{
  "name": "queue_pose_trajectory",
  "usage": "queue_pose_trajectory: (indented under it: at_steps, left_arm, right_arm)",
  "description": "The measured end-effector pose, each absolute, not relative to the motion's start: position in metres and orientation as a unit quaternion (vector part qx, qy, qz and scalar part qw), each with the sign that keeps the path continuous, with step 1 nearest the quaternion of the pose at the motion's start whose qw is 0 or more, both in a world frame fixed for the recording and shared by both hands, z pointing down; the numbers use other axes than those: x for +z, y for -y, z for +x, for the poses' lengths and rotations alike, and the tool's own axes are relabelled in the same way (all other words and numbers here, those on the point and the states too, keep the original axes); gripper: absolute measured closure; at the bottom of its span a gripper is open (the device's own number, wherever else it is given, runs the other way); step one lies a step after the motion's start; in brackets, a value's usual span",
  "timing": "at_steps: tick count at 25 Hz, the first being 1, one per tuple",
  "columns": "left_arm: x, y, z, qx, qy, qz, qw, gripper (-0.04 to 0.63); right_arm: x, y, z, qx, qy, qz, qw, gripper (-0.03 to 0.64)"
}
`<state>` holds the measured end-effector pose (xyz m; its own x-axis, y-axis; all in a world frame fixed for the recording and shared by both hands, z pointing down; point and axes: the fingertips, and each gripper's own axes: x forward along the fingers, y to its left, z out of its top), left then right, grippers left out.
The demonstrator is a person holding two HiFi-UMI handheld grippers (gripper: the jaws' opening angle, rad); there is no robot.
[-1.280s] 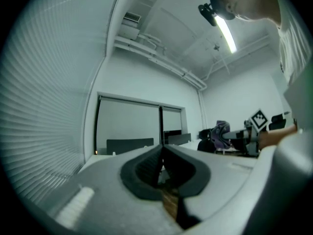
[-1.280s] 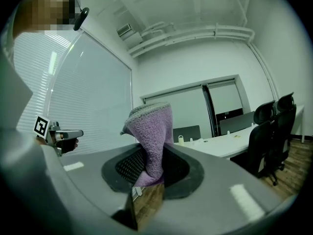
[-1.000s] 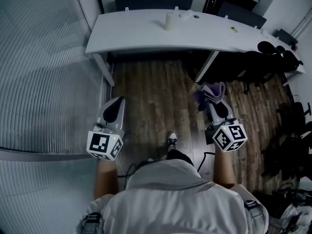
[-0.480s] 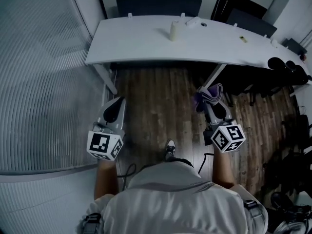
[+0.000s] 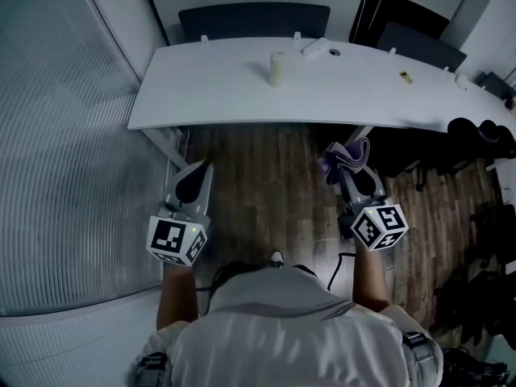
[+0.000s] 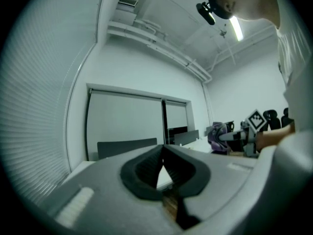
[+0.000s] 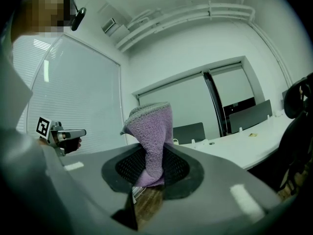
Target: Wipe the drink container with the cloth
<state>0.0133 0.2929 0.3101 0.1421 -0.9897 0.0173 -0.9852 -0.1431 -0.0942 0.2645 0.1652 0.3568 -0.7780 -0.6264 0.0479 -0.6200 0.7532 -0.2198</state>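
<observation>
White desk (image 5: 201, 95) sat closer than second before – person had walked up; wiping not yet begun. Plank floor (image 5: 266, 176) dark, woodgrained. Left gripper (image 6: 163, 150) closed, empty, ribbed black pads meeting. Right gripper (image 5: 345, 166) clamped on cloth (image 7: 151, 131) – purple, fuzzy terry, bunched upright. Drink container (image 5: 276, 69) pale, slim cylinder, upright on desk, well apart from both grippers.

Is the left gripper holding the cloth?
No, the cloth is clamped in the right gripper; the left gripper is shut and empty.
</observation>
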Motion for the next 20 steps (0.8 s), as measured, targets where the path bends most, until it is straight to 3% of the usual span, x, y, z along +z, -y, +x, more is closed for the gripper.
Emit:
queue_pose_trajectory:
  at_steps: [8,20]
  left_arm:
    - [0.299,-0.213,0.028,-0.056,-0.638,-0.767,0.040,0.591]
    - [0.307,-0.097,-0.020,-0.047,-0.591,-0.804,0.040,0.591]
  right_arm:
    - [0.353,-0.093,0.267,-0.134,-0.936,-0.323,0.031,0.522]
    - [0.363,-0.004,0.215,-0.137,-0.925,-0.355,0.011,0.522]
